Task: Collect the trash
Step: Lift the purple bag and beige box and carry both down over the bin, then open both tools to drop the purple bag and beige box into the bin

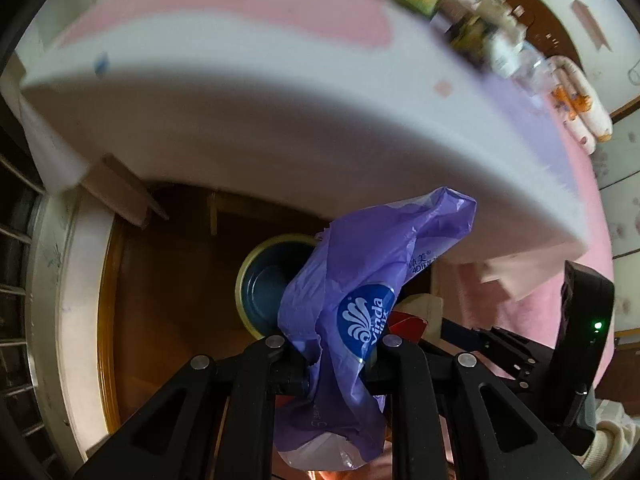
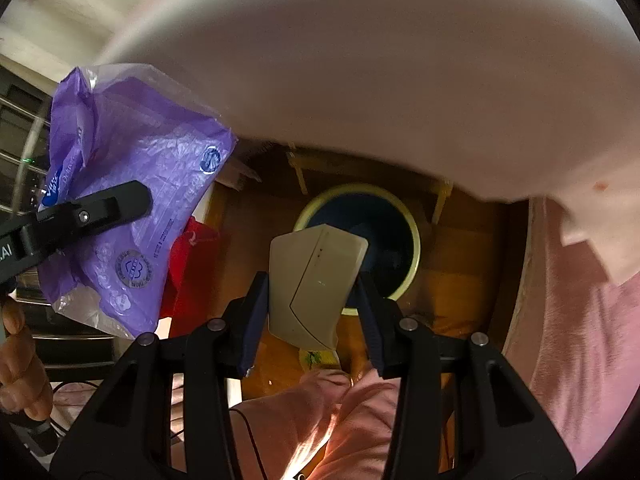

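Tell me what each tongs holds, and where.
Left tongs: crumpled purple plastic tissue wrapper, pinched mid-body. Right tongs: beige folded carton, clamped across its sides.

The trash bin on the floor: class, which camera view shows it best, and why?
The right wrist view. There the bin shows most of its yellow rim and dark inside, with only the beige carton in the right gripper covering part of it. In the left wrist view, the purple wrapper hides much of the bin.
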Demonstrator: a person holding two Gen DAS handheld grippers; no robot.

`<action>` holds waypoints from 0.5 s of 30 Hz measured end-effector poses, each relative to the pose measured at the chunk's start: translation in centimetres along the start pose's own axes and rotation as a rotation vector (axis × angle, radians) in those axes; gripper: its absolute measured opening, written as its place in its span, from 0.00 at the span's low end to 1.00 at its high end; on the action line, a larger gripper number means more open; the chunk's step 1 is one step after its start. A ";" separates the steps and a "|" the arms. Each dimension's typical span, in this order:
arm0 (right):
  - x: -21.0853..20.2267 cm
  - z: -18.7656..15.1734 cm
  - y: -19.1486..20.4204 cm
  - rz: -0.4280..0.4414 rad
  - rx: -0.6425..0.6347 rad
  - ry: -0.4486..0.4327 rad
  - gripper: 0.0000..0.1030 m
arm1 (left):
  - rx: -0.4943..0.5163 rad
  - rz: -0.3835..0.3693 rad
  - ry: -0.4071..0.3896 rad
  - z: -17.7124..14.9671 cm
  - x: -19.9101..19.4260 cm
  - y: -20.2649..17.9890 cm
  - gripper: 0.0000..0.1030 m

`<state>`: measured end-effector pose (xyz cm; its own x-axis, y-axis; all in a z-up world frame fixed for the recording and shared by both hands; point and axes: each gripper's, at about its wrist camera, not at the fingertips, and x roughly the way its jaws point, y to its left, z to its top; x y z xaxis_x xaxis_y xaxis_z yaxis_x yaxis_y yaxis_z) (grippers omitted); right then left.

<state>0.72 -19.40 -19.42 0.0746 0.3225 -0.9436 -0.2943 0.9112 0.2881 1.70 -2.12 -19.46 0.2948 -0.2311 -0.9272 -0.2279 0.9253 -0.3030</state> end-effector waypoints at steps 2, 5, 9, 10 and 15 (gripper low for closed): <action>2.0 -0.9 -0.7 -0.009 0.014 0.017 0.39 | -0.008 0.014 0.026 -0.5 2.8 0.7 0.14; 5.7 -1.0 -1.8 -0.028 0.030 0.040 0.39 | -0.014 0.030 0.055 -0.8 6.7 1.6 0.14; 10.8 -0.8 -3.2 -0.057 0.048 0.067 0.39 | -0.011 0.045 0.072 -0.7 11.6 1.7 0.14; 11.7 -0.7 -3.5 -0.057 0.054 0.069 0.39 | -0.010 0.048 0.073 -0.7 12.8 1.8 0.14; 16.3 -1.2 -5.8 -0.067 0.087 0.077 0.39 | 0.003 0.070 0.079 -1.1 17.5 1.7 0.14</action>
<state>2.51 -19.75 -36.68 0.0171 0.2428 -0.9699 -0.2072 0.9499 0.2341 5.43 -4.89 -36.42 0.2044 -0.1891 -0.9605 -0.2420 0.9409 -0.2368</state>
